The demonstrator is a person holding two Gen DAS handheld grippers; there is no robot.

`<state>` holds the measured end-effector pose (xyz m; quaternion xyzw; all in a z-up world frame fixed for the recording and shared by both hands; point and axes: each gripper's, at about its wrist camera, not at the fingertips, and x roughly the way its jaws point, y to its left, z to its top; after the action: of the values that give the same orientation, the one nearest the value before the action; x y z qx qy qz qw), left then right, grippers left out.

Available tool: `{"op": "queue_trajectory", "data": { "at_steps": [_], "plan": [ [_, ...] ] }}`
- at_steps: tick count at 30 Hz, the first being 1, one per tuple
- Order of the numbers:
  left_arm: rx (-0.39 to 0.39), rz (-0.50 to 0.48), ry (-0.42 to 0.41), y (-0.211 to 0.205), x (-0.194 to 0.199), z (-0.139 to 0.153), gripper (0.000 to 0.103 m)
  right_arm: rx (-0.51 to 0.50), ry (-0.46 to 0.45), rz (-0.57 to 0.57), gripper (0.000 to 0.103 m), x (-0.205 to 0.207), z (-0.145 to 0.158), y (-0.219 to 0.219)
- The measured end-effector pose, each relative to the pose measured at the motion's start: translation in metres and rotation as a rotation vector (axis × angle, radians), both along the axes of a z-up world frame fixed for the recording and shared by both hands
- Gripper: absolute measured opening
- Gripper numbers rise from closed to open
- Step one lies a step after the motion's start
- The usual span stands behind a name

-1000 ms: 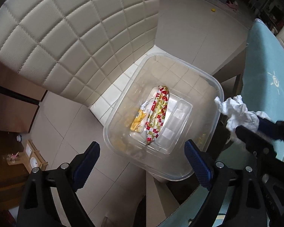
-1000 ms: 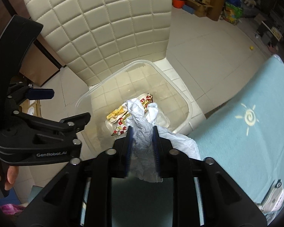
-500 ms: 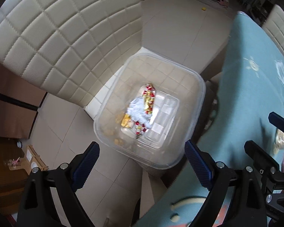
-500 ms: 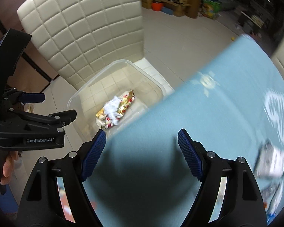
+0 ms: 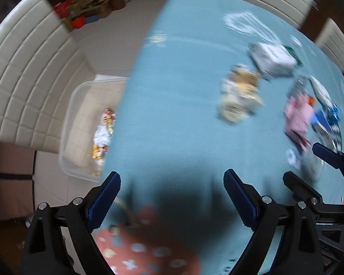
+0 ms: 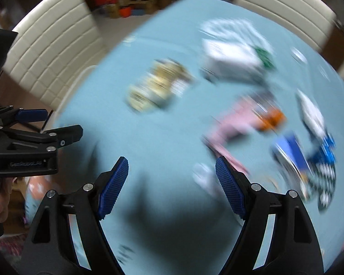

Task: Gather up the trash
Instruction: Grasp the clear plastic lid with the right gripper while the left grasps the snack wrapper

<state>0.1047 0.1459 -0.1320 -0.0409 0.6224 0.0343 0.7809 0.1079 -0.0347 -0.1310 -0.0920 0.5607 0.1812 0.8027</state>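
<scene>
Both views are motion-blurred. My left gripper (image 5: 172, 200) is open and empty above the near edge of the blue table (image 5: 183, 137). My right gripper (image 6: 172, 188) is open and empty over the same table. A clear plastic bin (image 5: 67, 137) sits on the floor left of the table and holds a white tissue (image 5: 99, 135) and red-yellow wrappers. On the table lie a beige wrapper (image 5: 239, 96) (image 6: 158, 87), a white packet (image 5: 273, 59) (image 6: 231, 59), a pink wrapper (image 5: 297, 116) (image 6: 231, 126) and blue packaging (image 6: 307, 155).
A cream quilted chair (image 5: 23, 73) stands left of the bin. More cream chairs (image 6: 284, 6) stand at the table's far side. Boxes and clutter (image 5: 84, 6) lie on the floor beyond. A red patterned print (image 5: 144, 247) marks the tablecloth near me.
The right gripper opened and let the white tissue fall into the bin. Both grippers then swung right, from above the bin to over the table.
</scene>
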Motion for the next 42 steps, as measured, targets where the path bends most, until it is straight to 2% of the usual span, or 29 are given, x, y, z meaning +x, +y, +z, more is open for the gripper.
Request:
{"op": "queue_trajectory", "data": {
  "at_steps": [3, 8, 11, 13, 17, 24, 28, 36, 38, 39, 40, 42],
  "plan": [
    [-0.013, -0.074, 0.008, -0.042, -0.001, -0.003, 0.089, -0.005, 0.012, -0.096, 0.078, -0.007, -0.006, -0.051],
    [-0.022, -0.168, 0.024, -0.102, -0.002, -0.007, 0.089, 0.004, 0.049, -0.2, 0.078, -0.017, -0.016, -0.11],
    [-0.02, -0.194, 0.036, -0.125, -0.003, -0.008, 0.089, 0.01, 0.043, -0.222, 0.081, -0.022, -0.019, -0.126],
    [-0.012, -0.202, 0.036, -0.134, -0.002, -0.008, 0.089, 0.022, 0.04, -0.228, 0.091, -0.023, -0.02, -0.134],
    [-0.004, -0.191, 0.044, -0.141, 0.002, -0.006, 0.089, 0.006, 0.034, -0.202, 0.093, -0.022, -0.027, -0.142],
    [-0.005, -0.169, 0.068, -0.139, 0.008, -0.012, 0.089, -0.001, 0.06, -0.17, 0.096, -0.011, -0.04, -0.13],
    [-0.008, -0.172, 0.077, -0.136, 0.009, -0.016, 0.089, -0.014, 0.051, -0.143, 0.1, -0.005, -0.043, -0.116],
    [-0.005, -0.135, 0.084, -0.113, 0.01, -0.022, 0.089, -0.058, 0.025, -0.059, 0.1, 0.007, -0.044, -0.078],
    [-0.005, -0.128, 0.084, -0.106, 0.012, -0.022, 0.089, -0.054, 0.013, -0.059, 0.099, 0.007, -0.045, -0.073],
    [-0.004, -0.125, 0.083, -0.104, 0.012, -0.022, 0.089, -0.049, -0.001, -0.06, 0.095, 0.007, -0.043, -0.072],
    [-0.003, -0.121, 0.083, -0.101, 0.012, -0.022, 0.089, -0.045, -0.01, -0.057, 0.086, 0.007, -0.041, -0.068],
    [-0.004, -0.115, 0.083, -0.096, 0.012, -0.021, 0.089, -0.045, -0.006, -0.052, 0.084, 0.009, -0.04, -0.066]
  ]
}}
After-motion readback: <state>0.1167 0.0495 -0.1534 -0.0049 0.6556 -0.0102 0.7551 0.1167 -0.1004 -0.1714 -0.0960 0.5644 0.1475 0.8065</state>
